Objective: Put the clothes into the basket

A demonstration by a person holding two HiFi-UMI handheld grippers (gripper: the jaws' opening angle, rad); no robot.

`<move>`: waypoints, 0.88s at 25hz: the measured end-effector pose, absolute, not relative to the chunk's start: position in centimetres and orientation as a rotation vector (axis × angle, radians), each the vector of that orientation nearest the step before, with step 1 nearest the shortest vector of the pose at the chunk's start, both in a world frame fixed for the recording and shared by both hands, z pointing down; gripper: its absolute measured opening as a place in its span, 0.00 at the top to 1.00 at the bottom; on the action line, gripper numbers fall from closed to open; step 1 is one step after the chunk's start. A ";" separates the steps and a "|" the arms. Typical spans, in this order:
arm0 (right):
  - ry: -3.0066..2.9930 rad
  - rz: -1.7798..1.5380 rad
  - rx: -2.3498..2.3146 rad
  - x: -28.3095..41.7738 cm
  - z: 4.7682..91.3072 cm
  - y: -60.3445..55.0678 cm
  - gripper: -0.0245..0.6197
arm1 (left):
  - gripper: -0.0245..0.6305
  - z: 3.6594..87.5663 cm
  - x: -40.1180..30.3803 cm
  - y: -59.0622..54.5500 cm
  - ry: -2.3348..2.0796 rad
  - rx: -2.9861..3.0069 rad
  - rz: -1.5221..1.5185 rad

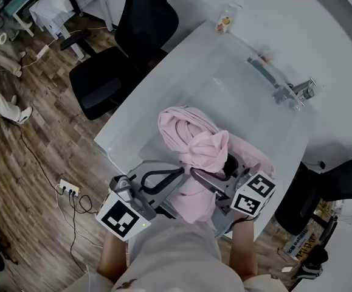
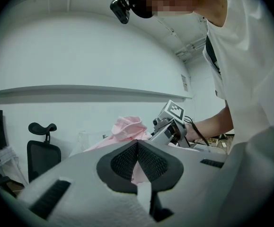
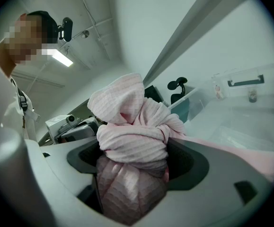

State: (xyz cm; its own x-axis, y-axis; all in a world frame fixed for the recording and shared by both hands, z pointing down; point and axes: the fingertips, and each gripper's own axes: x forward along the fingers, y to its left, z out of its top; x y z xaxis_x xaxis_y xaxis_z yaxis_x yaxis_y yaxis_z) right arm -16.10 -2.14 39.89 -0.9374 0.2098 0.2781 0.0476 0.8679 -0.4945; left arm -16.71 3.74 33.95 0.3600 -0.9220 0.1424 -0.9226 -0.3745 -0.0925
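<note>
Scene: I'm looking down on a white table (image 1: 146, 102) with a clear basket (image 1: 267, 72) on it, both tongs at the near edge.
Task thing: one pink garment (image 1: 195, 143), bunched into a knotty wad.
Where it is: lifted at the near end of the basket, between the two tongs. Some cloth hangs down toward me over the table edge. I can't tell whether any of it touches the basket floor.
Left gripper (image 1: 177, 176): clenched. In the left gripper view its pads meet at the top with a thin strip of pink cloth pinched between them lower down.
Right gripper (image 3: 134, 162): grasping the garment. The right gripper view shows a thick wad filling the gap, pads pressing both sides, more cloth piled above the jaws.
Gripper relation: close together, both pointing away from me into the wad, left one on its left side, right one on its right.
Basket contents: its far part looks bare, walls see-through.
Table extras: small bottle (image 1: 225, 20) at the far corner, well apart from the basket.
Surroundings: black office chair (image 1: 124, 47) left of the table, power strip (image 1: 68, 189) on the wood floor.
</note>
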 end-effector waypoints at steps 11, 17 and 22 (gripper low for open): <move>-2.538 0.588 -0.263 -17.7 45.2 0.0 0.35 | 0.96 35.7 -17.7 5.2 -1.788 2.516 0.275; -2.452 0.495 -0.277 -18.0 47.5 0.6 0.35 | 0.96 36.6 -17.9 5.9 -1.792 2.488 0.276; -2.385 0.435 -0.305 -18.0 49.3 1.0 0.35 | 0.96 37.1 -18.2 6.3 -1.793 2.472 0.277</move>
State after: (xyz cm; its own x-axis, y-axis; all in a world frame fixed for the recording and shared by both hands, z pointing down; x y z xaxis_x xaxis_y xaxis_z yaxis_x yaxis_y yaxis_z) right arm -17.99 0.97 49.29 -0.7383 0.3296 0.5885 0.1008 0.9166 -0.3870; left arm -18.19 6.33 37.15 0.3006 -0.9348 0.1892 -0.9483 -0.3141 -0.0447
